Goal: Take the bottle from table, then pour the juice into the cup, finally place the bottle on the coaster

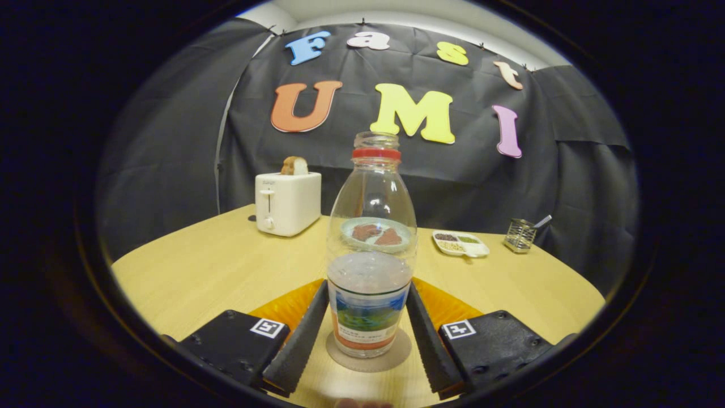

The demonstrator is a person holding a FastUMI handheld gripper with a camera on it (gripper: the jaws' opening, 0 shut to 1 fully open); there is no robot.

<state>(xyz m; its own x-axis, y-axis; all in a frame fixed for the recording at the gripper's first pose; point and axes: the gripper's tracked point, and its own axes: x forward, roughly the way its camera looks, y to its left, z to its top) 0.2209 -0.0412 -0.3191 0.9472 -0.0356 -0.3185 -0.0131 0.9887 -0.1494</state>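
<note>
We saw the clear plastic bottle with a red neck ring [371, 249] standing upright on a round grey coaster [369, 352], its mouth uncapped and some liquid left at the bottom. The hand-held gripper [365, 331] had its 2 fingers flanking the bottle's labelled base, apparently just off its sides, so we judged it released rather than clamped. That placement suggested the final step was done. Beyond, a white toaster [287, 203] holding bread, a plate [375, 233] and a divided tray [460, 243] sat on the wooden surface [215, 266].
</note>
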